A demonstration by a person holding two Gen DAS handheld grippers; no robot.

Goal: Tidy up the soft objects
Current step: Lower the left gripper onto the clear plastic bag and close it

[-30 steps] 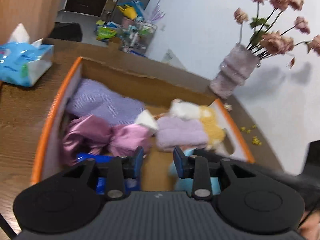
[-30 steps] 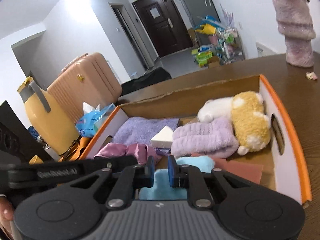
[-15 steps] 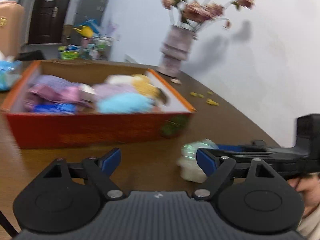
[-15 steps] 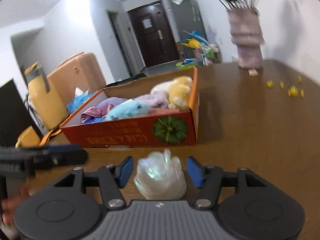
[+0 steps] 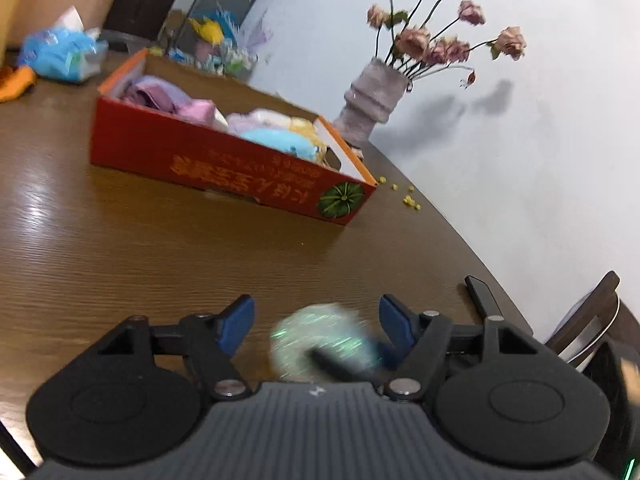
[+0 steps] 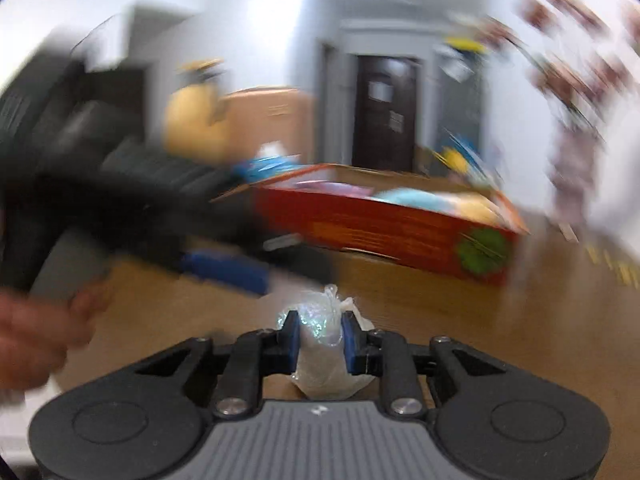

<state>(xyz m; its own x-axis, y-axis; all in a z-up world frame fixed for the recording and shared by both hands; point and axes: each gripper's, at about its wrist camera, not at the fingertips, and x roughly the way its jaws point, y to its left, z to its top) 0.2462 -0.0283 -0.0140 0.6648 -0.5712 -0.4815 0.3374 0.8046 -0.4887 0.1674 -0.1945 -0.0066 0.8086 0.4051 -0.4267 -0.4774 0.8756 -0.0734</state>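
Observation:
A crumpled, shimmering clear plastic bundle (image 6: 320,334) sits on the brown table in front of the red cardboard box (image 6: 380,232). My right gripper (image 6: 319,338) is closing and its blue pads squeeze the bundle from both sides. In the left wrist view the same bundle (image 5: 316,340) is a blur between the wide-spread jaws of my left gripper (image 5: 316,326), which are closing without touching it. The box (image 5: 224,168) holds several soft things: purple cloths, a light blue plush, a yellow and white plush.
A grey vase with dried pink flowers (image 5: 372,96) stands behind the box, with yellow crumbs (image 5: 408,198) near it. A blue tissue pack (image 5: 60,54) lies at the table's far left. A hand (image 6: 40,320) holds the left gripper. A dark chair (image 5: 588,320) is at the right.
Both grippers pulled back from over the box to the near table. The right jaws went from open around the bundle to closed on it. The left gripper now brackets the bundle.

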